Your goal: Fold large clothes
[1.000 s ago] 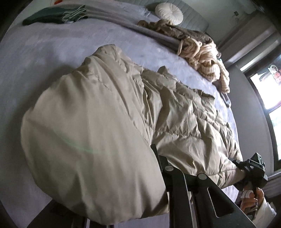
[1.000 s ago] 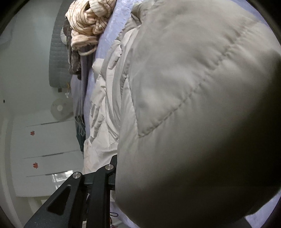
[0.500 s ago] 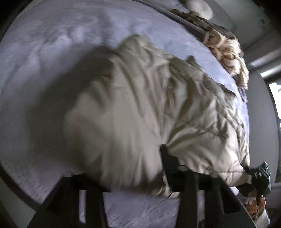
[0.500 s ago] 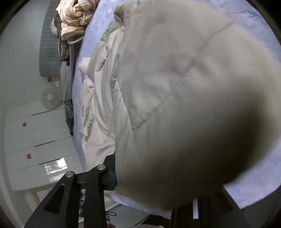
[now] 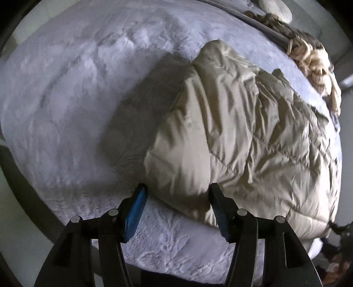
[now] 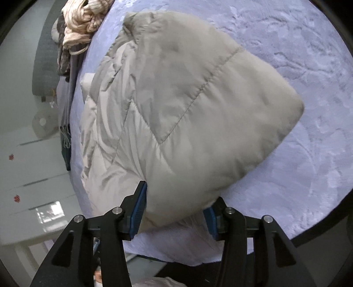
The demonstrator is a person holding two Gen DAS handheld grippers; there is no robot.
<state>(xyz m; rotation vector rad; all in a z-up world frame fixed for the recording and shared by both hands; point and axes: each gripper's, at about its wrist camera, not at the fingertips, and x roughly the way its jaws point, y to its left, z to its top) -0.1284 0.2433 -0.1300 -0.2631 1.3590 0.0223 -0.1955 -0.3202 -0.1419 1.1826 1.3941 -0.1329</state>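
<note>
A beige puffer jacket (image 5: 242, 132) lies on the lavender bed cover (image 5: 77, 88), folded over on itself. In the left wrist view my left gripper (image 5: 177, 189) has its jaws opening, and the jacket's near corner lies loosely between the blue pads (image 5: 136, 205). The right wrist view shows the folded top layer of the jacket (image 6: 187, 110) bulging toward the camera. My right gripper (image 6: 179, 196) is also opening, with the jacket's puffy edge between its fingers; the right fingertip is partly hidden by fabric. The jacket rests on the bed cover (image 6: 308, 66).
A heap of cream striped and dark clothes (image 5: 315, 64) lies at the bed's far side, also seen as the clothes heap (image 6: 81, 19). A round pillow (image 5: 275, 8) sits beyond it. White cabinets (image 6: 33, 176) and a fan (image 6: 43, 123) stand past the bed's edge.
The folded jacket part, held up close to both cameras before, has come down onto the bed. Both grippers' jaws have spread apart and the fabric has slackened between them.
</note>
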